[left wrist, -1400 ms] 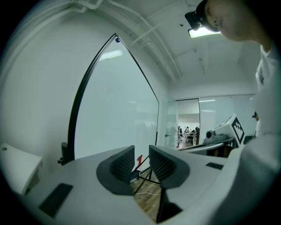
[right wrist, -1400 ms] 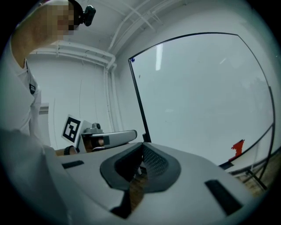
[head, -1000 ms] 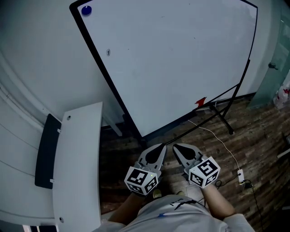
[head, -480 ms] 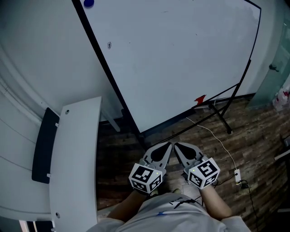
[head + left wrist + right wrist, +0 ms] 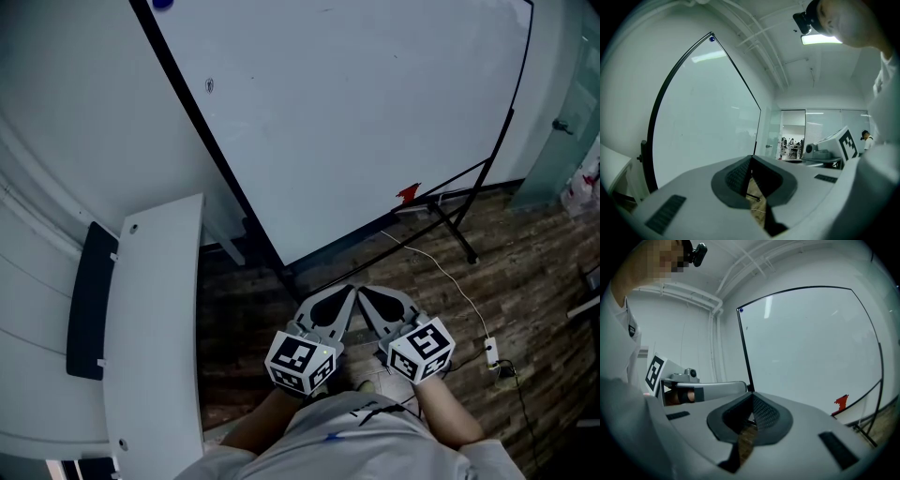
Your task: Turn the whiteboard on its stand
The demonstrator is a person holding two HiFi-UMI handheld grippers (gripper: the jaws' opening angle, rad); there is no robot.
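Observation:
The whiteboard (image 5: pixel 356 112) is large, white and black-framed, and stands tilted on a black folding stand (image 5: pixel 457 223) ahead of me. A blue magnet (image 5: pixel 161 4) sits at its top left corner and a small red piece (image 5: pixel 410 193) at its lower right edge. My left gripper (image 5: pixel 347 292) and right gripper (image 5: pixel 366 292) are low and side by side over the floor, short of the board's lower corner. Both are shut with nothing in them. The board also fills the left gripper view (image 5: pixel 703 122) and the right gripper view (image 5: pixel 811 348).
A white desk (image 5: pixel 155 328) with a dark panel (image 5: pixel 86 300) beside it stands at my left, close to the board's left edge. On the wooden floor at the right lie a white cable and plug (image 5: pixel 490 352). A glass door (image 5: pixel 562 112) is at far right.
The two grippers have come closer together, tips almost touching, and sit slightly nearer to me. The board has slid a little up and left in the view.

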